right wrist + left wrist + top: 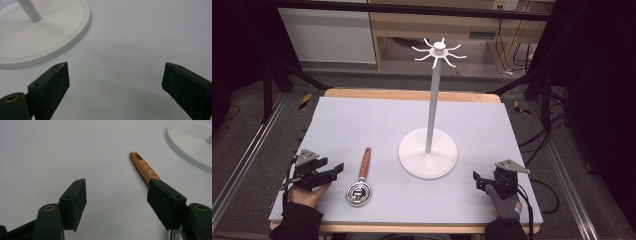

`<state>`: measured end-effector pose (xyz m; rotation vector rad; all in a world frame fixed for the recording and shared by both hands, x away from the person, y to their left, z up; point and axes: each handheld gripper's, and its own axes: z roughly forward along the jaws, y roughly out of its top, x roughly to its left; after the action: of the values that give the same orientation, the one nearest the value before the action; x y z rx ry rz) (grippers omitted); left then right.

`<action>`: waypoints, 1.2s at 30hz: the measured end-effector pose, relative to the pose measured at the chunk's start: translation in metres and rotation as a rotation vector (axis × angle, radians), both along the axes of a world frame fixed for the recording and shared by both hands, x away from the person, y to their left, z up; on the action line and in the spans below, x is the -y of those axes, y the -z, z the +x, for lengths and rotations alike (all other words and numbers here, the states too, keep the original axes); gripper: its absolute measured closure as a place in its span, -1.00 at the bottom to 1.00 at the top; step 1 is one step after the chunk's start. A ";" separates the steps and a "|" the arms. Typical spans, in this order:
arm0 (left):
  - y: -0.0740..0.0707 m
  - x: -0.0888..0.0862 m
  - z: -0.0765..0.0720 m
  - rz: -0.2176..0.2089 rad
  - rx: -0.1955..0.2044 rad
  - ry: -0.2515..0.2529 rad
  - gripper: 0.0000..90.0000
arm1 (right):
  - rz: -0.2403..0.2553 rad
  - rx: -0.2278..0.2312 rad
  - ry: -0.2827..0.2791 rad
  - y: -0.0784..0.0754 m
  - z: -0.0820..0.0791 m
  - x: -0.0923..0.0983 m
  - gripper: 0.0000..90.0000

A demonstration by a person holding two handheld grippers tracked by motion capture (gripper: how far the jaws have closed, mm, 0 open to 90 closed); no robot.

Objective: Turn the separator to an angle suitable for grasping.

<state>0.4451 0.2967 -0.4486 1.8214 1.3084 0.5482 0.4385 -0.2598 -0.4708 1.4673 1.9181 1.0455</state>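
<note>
Strainer (358, 192) pickup pending, both hand-held grippers apart, empty.
L hand-held gripper (336, 170) beside wood handle (144, 168); next: shift right, clamp handle.

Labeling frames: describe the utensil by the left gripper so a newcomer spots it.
Start at the white stand mid-table. Left of its round base, beside the left gripper, lies a strainer. It is the one item with a wooden handle and shiny round metal bowl.
</note>
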 end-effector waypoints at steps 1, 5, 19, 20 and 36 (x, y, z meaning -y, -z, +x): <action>-0.001 0.002 -0.001 0.003 -0.003 0.008 -0.30 | 0.005 0.002 -0.001 0.000 0.000 0.000 -0.81; -0.007 0.009 -0.004 -0.005 0.010 0.027 -0.28 | 0.006 0.015 0.009 -0.003 -0.001 0.000 -0.81; -0.009 0.039 -0.009 0.023 -0.009 0.107 -0.19 | -0.014 -0.006 -0.004 -0.001 0.001 -0.004 -0.83; -0.009 0.042 -0.009 0.025 -0.008 0.114 -0.18 | -0.001 -0.013 -0.008 -0.001 0.001 -0.005 -0.83; -0.006 0.062 -0.003 0.045 -0.048 0.142 -0.10 | -0.026 -0.033 -0.011 0.001 0.003 -0.008 -0.84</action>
<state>0.4423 0.2351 -0.4425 1.9581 1.1956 0.4633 0.4416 -0.2516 -0.4715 1.4693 1.9577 1.0032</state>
